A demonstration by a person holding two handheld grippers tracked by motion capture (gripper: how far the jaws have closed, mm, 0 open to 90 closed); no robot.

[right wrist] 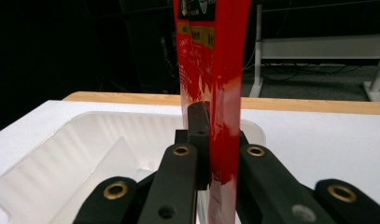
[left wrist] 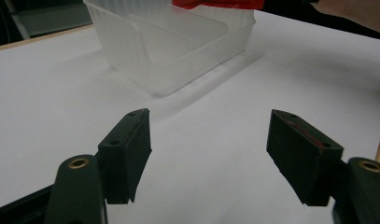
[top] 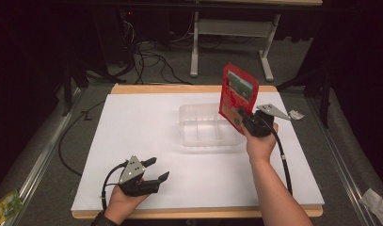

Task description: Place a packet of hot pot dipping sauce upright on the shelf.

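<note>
A red snack packet (top: pixel 237 94) stands upright in the air over the right end of a clear plastic bin (top: pixel 198 123), pinched at its lower edge by my right gripper (top: pixel 243 117). In the right gripper view the red packet (right wrist: pixel 215 70) rises between the closed jaws, with the clear bin (right wrist: pixel 61 158) below and to the left. My left gripper (top: pixel 156 169) rests near the table's front left, open and holding nothing. In the left gripper view its fingertips (left wrist: pixel 131 140) stand wide apart, facing the clear bin (left wrist: pixel 178 51) with the red packet (left wrist: pixel 215 3) at the top edge.
A white sheet (top: pixel 142 141) covers the wooden table. The bin has a divider inside. A small wrapper (top: pixel 296 114) lies at the table's right edge, a yellow-green packet (top: pixel 4 205) on the floor at left. A white desk frame (top: pixel 231 28) and cables stand beyond.
</note>
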